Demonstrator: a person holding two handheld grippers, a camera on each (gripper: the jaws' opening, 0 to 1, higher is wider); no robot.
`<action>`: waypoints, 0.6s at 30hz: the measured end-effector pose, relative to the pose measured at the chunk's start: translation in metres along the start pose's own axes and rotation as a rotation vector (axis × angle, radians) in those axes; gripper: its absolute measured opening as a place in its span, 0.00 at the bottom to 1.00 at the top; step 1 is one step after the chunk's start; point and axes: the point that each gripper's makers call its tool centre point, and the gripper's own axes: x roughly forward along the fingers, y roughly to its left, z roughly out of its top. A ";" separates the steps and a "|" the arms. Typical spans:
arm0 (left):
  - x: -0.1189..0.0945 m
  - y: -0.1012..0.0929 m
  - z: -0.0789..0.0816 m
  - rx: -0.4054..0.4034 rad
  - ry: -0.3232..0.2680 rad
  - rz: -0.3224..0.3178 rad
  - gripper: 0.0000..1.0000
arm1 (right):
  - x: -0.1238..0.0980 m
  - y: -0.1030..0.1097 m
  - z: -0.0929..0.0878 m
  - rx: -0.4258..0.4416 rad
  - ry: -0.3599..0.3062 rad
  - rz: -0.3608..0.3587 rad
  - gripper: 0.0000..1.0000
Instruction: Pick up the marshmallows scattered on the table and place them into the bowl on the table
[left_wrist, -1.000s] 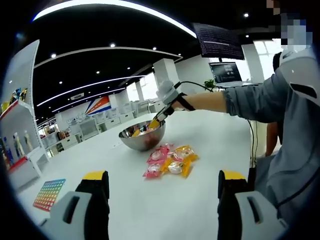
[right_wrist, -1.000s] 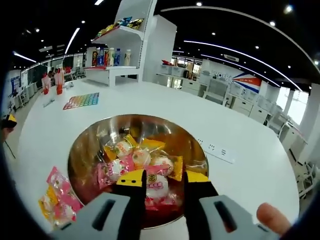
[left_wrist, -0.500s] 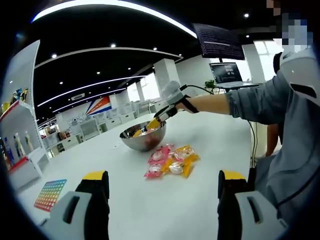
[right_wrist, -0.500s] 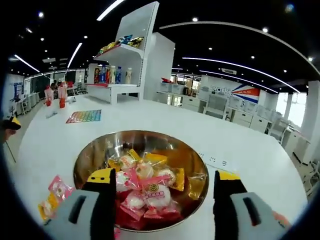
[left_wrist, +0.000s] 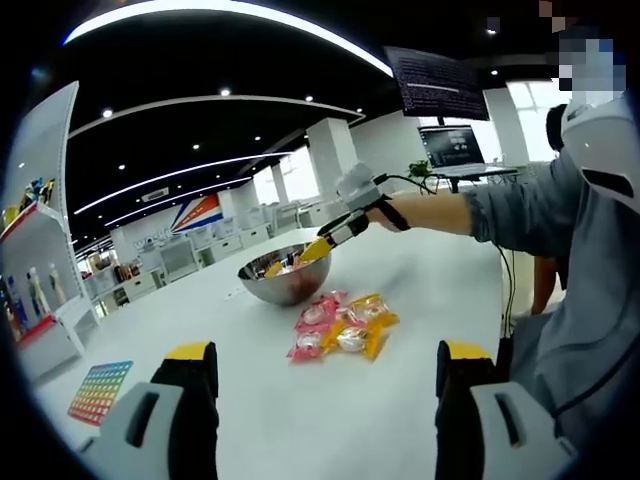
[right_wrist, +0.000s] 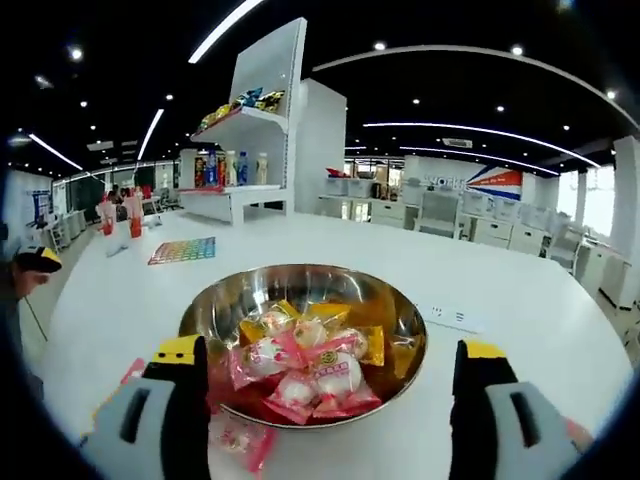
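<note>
In the right gripper view, our right gripper (right_wrist: 330, 400) stands with jaws spread wide and empty at the bottom of the frame. The steel bowl (right_wrist: 400, 310) sits at center, full of wrapped marshmallows (right_wrist: 305, 370). One more packet (right_wrist: 243, 440) lies at lower left, seemingly on the table (right_wrist: 520, 300).

In the left gripper view, our left gripper (left_wrist: 325, 400) is likewise parted and empty. Loose marshmallow packets (left_wrist: 342, 325) lie mid-frame, just beside the bowl.
</note>
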 end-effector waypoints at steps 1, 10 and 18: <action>0.000 0.000 0.000 -0.002 0.000 0.001 0.90 | -0.004 0.002 0.001 0.008 -0.012 0.004 0.97; 0.008 -0.003 0.004 -0.004 -0.013 -0.003 0.91 | -0.068 0.029 0.030 0.040 -0.170 0.046 0.97; 0.015 0.000 0.013 -0.004 -0.036 0.002 0.92 | -0.152 0.061 0.069 0.001 -0.335 0.084 0.97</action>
